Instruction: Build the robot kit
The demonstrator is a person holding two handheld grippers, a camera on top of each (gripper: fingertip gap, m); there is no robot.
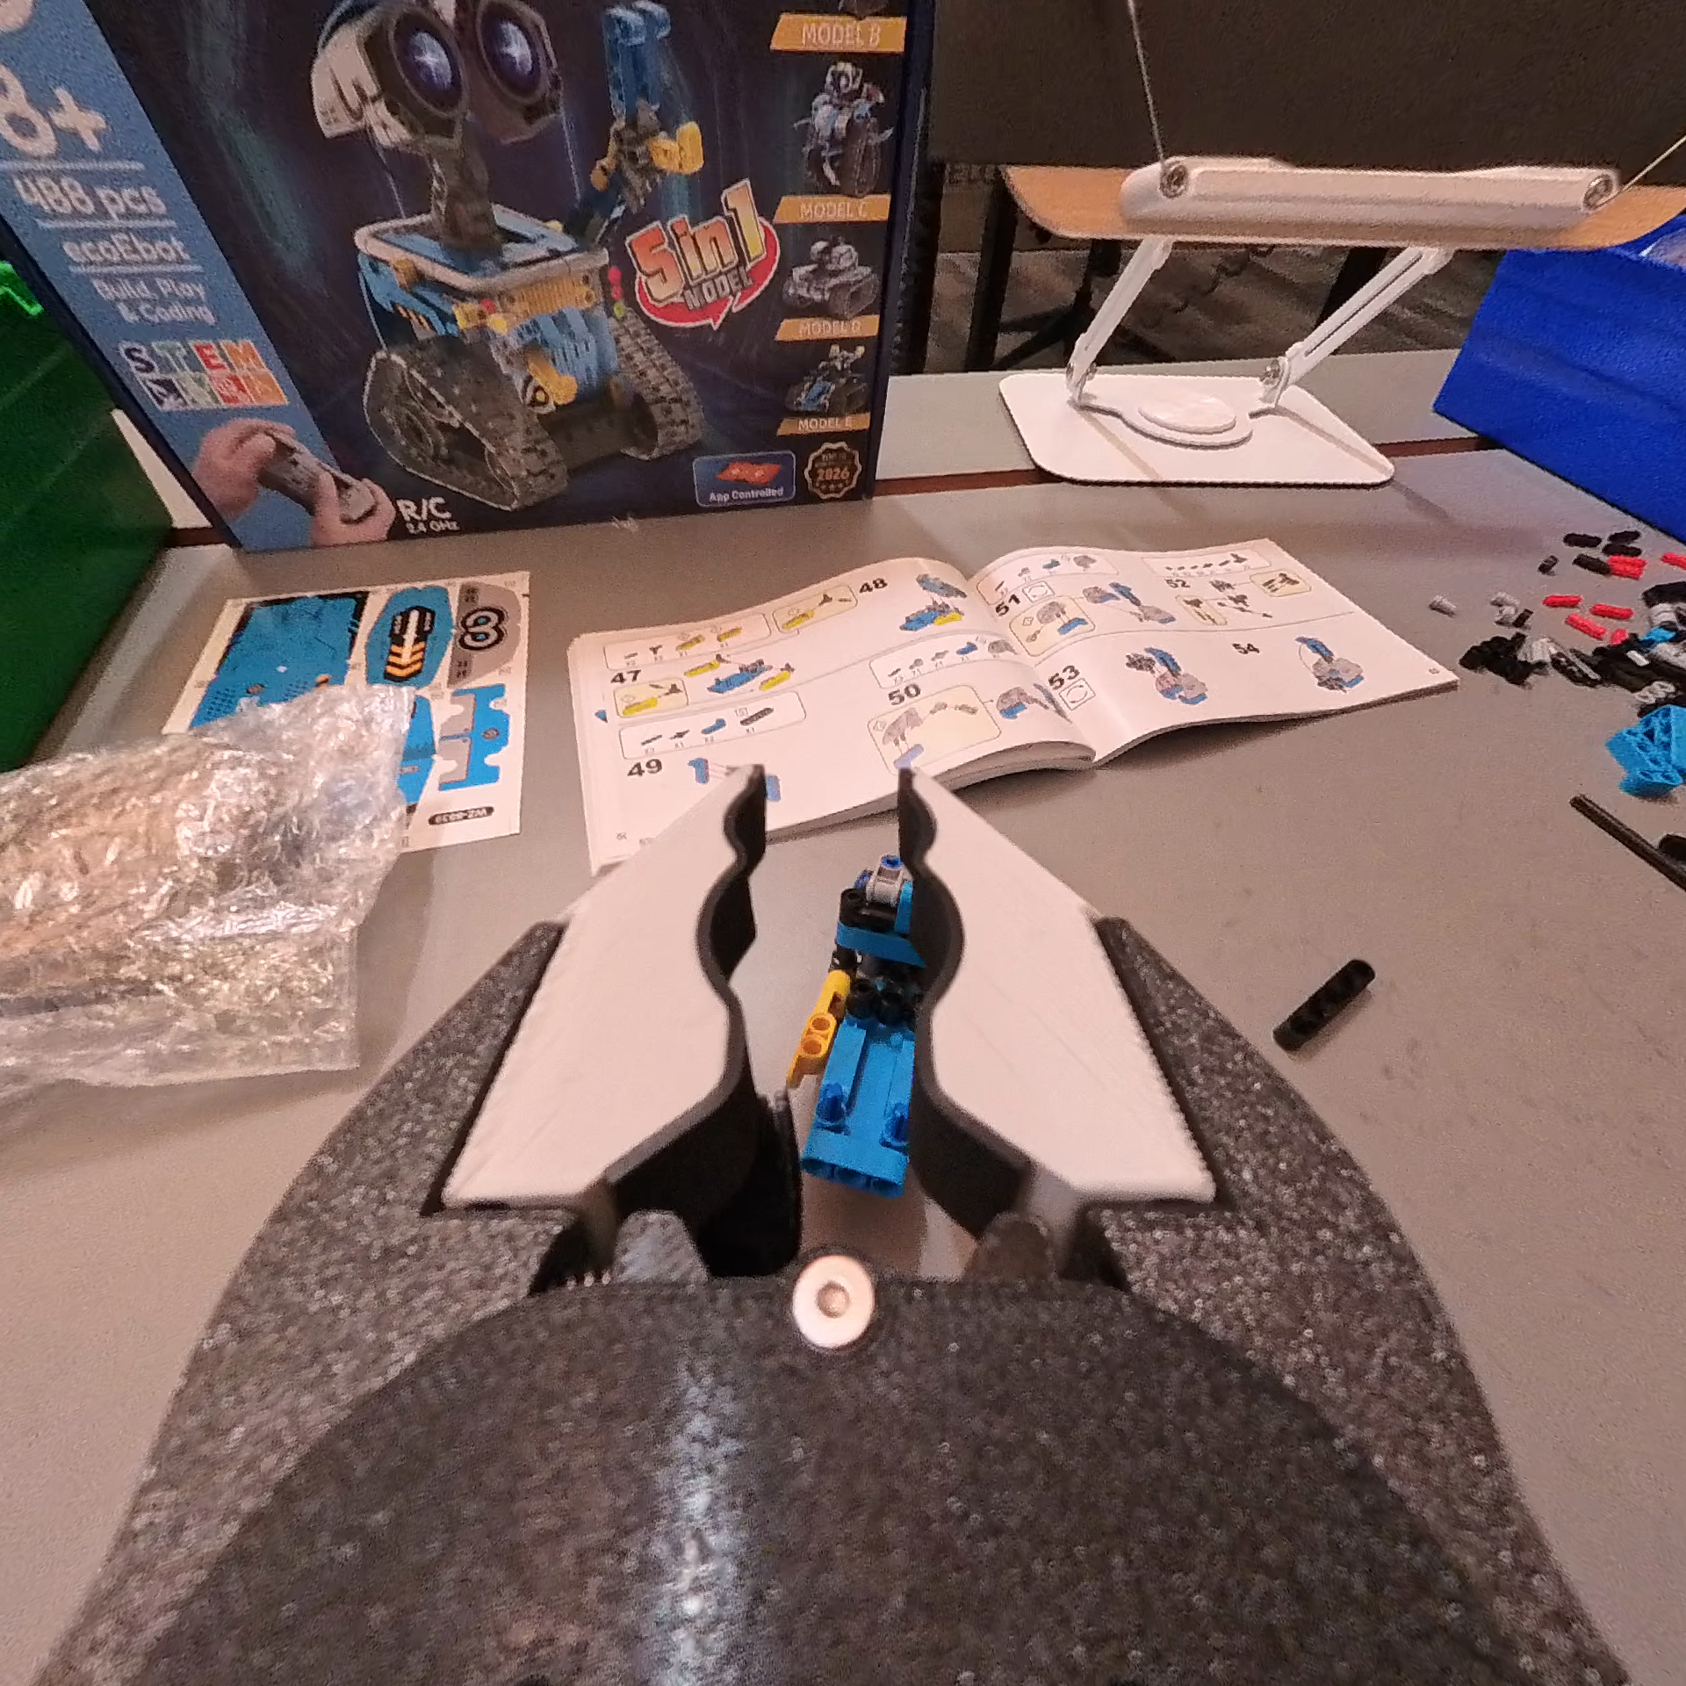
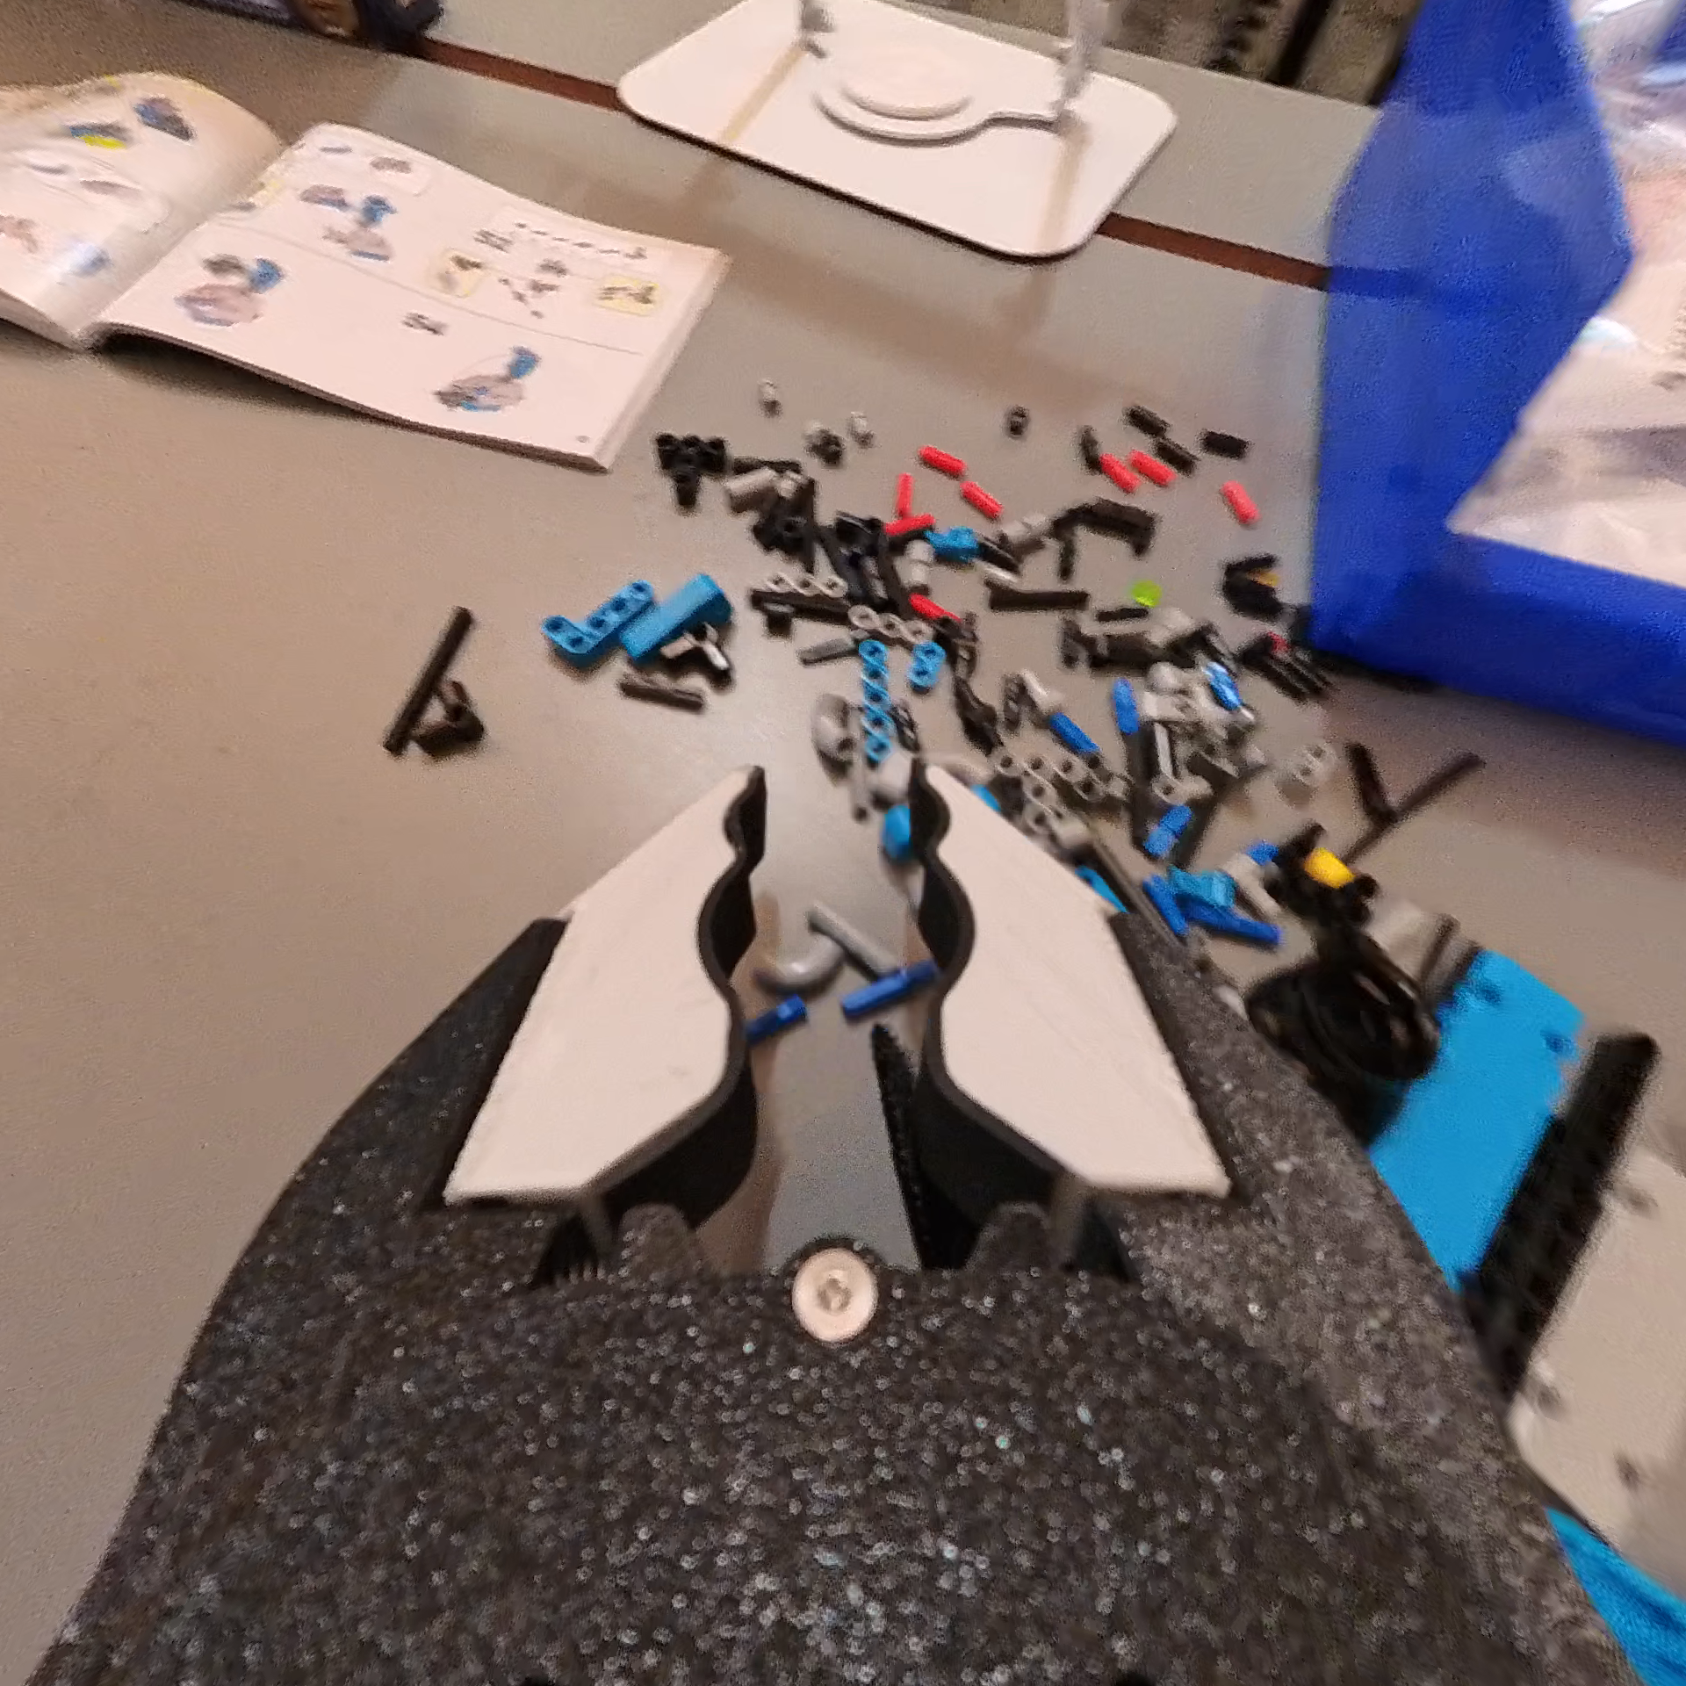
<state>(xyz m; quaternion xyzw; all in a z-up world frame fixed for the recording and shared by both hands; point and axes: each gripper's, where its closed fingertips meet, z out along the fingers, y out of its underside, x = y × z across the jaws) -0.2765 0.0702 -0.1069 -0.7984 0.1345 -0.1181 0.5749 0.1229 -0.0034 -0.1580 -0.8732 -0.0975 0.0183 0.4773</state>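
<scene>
My left gripper [image 1: 830, 775] is open, low over the grey table [image 1: 1186, 1186]. A small built piece of blue, black and yellow bricks [image 1: 862, 1031] lies between its jaws, close against the right finger [image 1: 1022, 985] and apart from the left one. My right gripper [image 2: 837, 775] is open and empty, over the near edge of a scattered pile of small black, blue, red and grey brick parts [image 2: 985, 620]. A grey curved part [image 2: 803, 967] and two blue pins [image 2: 885, 990] lie on the table between its jaws.
An open instruction booklet [image 1: 958, 675] lies ahead, with a sticker sheet [image 1: 365, 675] and crumpled plastic bag [image 1: 173, 867] to the left. The toy's box [image 1: 511, 255] stands behind, beside a white stand [image 1: 1204, 429]. A blue bin [image 2: 1478, 365], a loose black beam [image 1: 1323, 1004] and a blue built unit [image 2: 1478, 1095] are to the right. One gripper's finger ends stand about 40 cm off the other's.
</scene>
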